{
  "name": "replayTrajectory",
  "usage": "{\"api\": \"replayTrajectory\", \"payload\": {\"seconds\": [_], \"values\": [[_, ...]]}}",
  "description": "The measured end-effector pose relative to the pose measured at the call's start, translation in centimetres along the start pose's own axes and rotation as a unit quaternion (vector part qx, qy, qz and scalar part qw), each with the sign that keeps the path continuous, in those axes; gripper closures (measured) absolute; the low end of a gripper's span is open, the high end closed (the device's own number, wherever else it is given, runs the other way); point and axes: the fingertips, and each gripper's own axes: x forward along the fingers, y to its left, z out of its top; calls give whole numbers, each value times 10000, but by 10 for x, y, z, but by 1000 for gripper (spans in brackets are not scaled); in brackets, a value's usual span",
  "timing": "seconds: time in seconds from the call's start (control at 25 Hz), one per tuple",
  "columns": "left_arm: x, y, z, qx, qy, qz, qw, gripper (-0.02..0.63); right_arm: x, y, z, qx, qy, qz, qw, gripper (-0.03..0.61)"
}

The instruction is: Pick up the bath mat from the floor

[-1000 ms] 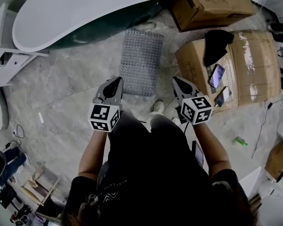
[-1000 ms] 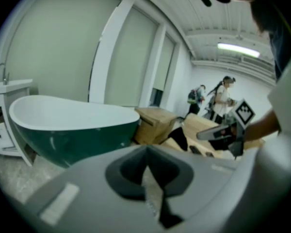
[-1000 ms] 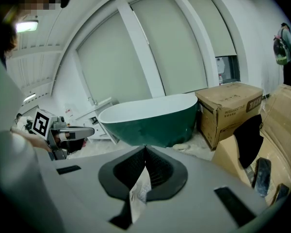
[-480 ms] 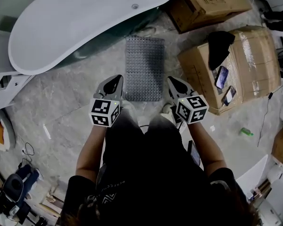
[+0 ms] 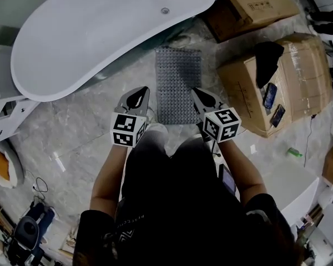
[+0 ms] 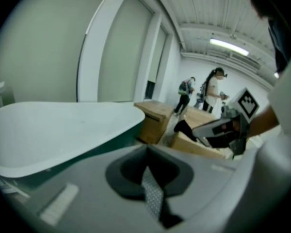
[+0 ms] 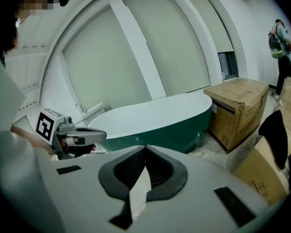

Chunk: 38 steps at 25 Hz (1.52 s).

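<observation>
Beside the white oval bathtub (image 5: 100,37), your left gripper (image 5: 139,92) hovers, jaws closed on nothing. The grey studded bath mat (image 5: 178,76) lies flat on the floor (image 5: 83,121) just ahead. Your right gripper (image 5: 196,93), equally closed and empty, flanks it, probably squaring up for its near corners.

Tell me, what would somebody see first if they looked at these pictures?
The huge white bathtub with its dark green outside fills the top left of the head view. Right beside it a bumpy grey bath mat lies flat on the floor, with big cardboard boxes on its right. The left gripper and right gripper point at the mat's near end.
</observation>
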Motion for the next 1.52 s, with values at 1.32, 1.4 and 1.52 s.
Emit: {"api": "replayTrajectory", "payload": {"seconds": [1.32,1.4,1.52], "values": [[220,-29,-14,-55,443,97,9990,607,94,-187,-20,-871,607,16,9944,577],[237,-29,-20,-10,512,60,9987,606,104,-198,-24,-957,620,6,9935,574],[260,-30,-30,173,623,10,9979,606,120,-215,-34,-1009,666,-17,9927,557]]}}
